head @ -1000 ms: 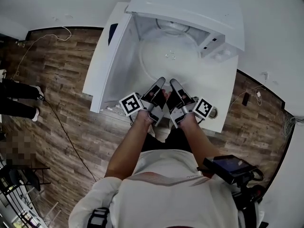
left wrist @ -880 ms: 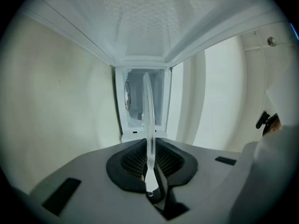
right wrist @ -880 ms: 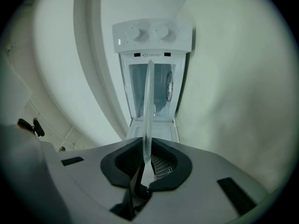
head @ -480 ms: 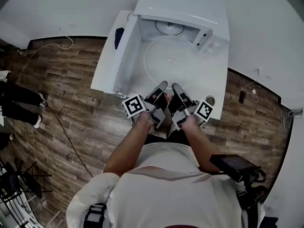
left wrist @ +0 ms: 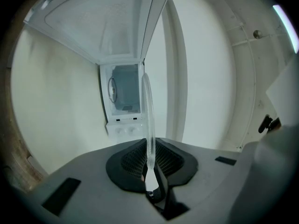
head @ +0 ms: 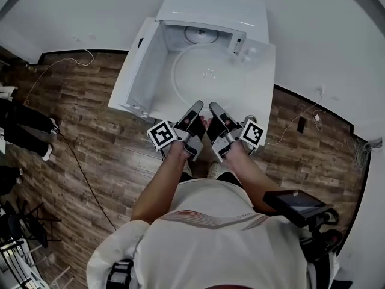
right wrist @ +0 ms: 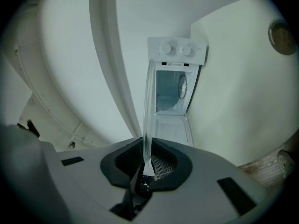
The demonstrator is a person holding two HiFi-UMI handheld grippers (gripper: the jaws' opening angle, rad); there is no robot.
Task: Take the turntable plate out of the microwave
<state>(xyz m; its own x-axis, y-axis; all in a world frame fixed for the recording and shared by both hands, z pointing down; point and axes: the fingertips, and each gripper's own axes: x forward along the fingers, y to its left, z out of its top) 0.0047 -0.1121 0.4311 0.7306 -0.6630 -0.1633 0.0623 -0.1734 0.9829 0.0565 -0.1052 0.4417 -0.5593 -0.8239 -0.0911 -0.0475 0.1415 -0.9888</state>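
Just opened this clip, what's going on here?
A person with a claw in each hand is taking the glass turntable plate out of a white microwave whose door stands open. The left claw and the right claw are both shut on the plate's near rim, side by side. The plate is held roughly level in front of the cavity, clear of it or nearly so, and not yet set down.
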